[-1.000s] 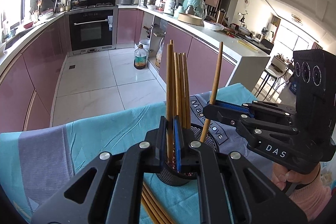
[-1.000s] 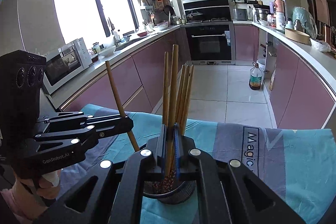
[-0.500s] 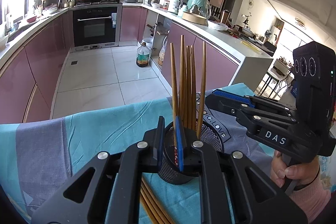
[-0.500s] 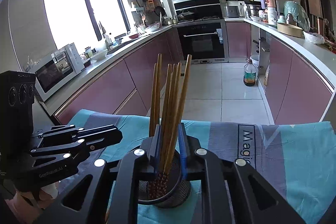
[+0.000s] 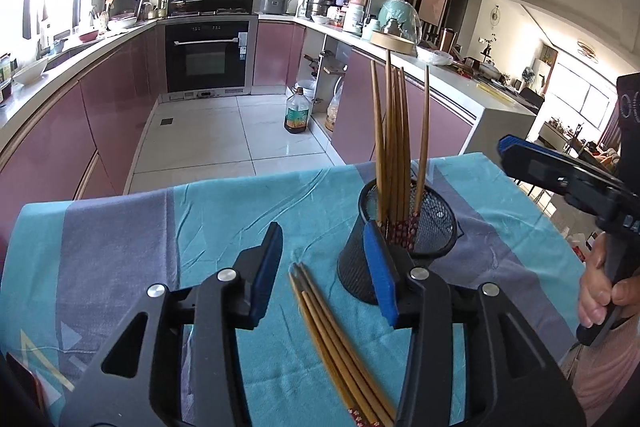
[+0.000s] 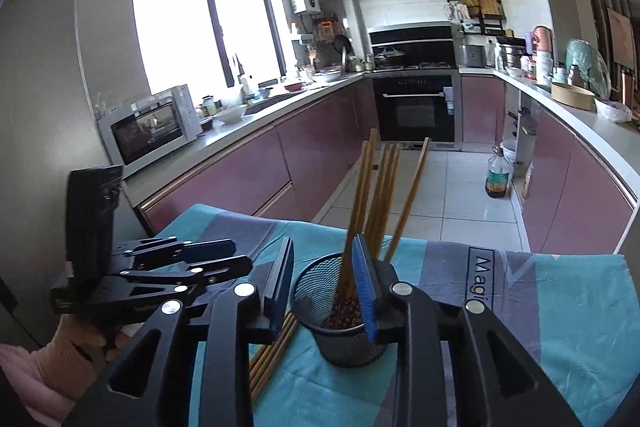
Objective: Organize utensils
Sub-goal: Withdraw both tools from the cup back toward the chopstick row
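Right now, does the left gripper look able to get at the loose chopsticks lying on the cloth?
Probably yes. The left gripper, jaws opening and empty, sits just above the loose chopsticks, nothing between them. The mesh holder stands close beside its right finger and could get nudged.

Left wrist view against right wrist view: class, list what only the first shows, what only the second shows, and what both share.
Only the left wrist view shows the living area with its bright windows past the counter's end, and the right gripper coming in from the side. Only the right wrist view shows the microwave, the kitchen window and the left gripper. Both share the black mesh holder with upright chopsticks, the loose chopsticks lying beside it on the blue cloth, the oven and the oil bottle. Both grippers' jaws are opening, nothing gripped.
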### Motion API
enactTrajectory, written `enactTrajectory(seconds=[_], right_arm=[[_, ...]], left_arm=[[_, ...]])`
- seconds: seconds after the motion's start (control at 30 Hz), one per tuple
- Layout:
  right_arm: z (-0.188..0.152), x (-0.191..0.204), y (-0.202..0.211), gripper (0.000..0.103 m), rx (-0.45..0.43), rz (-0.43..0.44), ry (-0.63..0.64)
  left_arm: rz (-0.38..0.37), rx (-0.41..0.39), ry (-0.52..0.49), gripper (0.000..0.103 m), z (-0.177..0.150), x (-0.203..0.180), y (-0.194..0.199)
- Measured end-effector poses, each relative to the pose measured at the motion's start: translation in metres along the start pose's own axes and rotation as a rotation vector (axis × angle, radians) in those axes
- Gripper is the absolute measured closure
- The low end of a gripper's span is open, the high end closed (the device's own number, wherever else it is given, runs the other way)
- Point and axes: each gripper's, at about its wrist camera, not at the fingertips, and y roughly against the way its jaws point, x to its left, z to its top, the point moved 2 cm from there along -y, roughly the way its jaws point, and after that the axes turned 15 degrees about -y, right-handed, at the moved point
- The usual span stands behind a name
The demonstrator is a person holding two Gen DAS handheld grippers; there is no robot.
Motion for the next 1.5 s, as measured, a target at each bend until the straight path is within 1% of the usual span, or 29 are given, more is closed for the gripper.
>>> enactTrajectory(seconds=[0.07, 0.17, 0.33, 0.4, 0.43, 0.53, 0.6, 0.8, 0.87, 1.03, 1.3, 1.5], right_arm=[[-0.012, 0.008, 0.000, 0.068, 0.033, 0.028, 0.020], [-0.035, 0.012, -0.013, 0.068, 0.107, 0.029, 0.025], [-0.079, 0.003, -0.051, 0.068, 0.263, 0.007, -0.035], [-0.093, 0.000, -0.064, 0.068, 0.309, -0.002, -0.064], [-0.099, -0.002, -0.069, 0.068, 0.327, -0.006, -0.073], [-0.112, 0.001, -0.079, 0.071, 0.365, -0.006, -0.086], [-0.116, 0.006, -0.082, 0.072, 0.377, -0.003, -0.076], [-0.121, 0.014, -0.089, 0.074, 0.392, 0.001, -0.072], [-0.125, 0.011, -0.092, 0.077, 0.399, -0.009, -0.075], [-0.129, 0.005, -0.097, 0.080, 0.405, -0.027, -0.089], [-0.130, 0.010, -0.098, 0.081, 0.389, -0.064, -0.037], [-0.130, 0.010, -0.098, 0.081, 0.389, -0.088, -0.024]], left_arm=[[0.009, 0.025, 0.002, 0.061, -0.012, 0.001, -0.002], [0.006, 0.070, 0.015, 0.061, -0.035, 0.003, -0.005], [-0.003, 0.147, 0.023, 0.060, -0.072, 0.003, -0.012], [-0.004, 0.175, 0.024, 0.060, -0.086, 0.001, -0.016], [-0.016, 0.190, 0.025, 0.060, -0.092, 0.001, -0.018], [-0.027, 0.211, 0.019, 0.060, -0.104, -0.007, -0.024], [-0.039, 0.216, 0.013, 0.057, -0.107, -0.013, -0.025], [-0.057, 0.236, -0.022, 0.056, -0.110, -0.028, -0.031], [-0.054, 0.247, -0.028, 0.056, -0.111, -0.030, -0.032], [-0.050, 0.252, -0.036, 0.056, -0.113, -0.032, -0.035], [-0.042, 0.258, -0.038, 0.055, -0.113, -0.031, -0.038], [-0.035, 0.267, -0.036, 0.057, -0.114, -0.029, -0.038]])
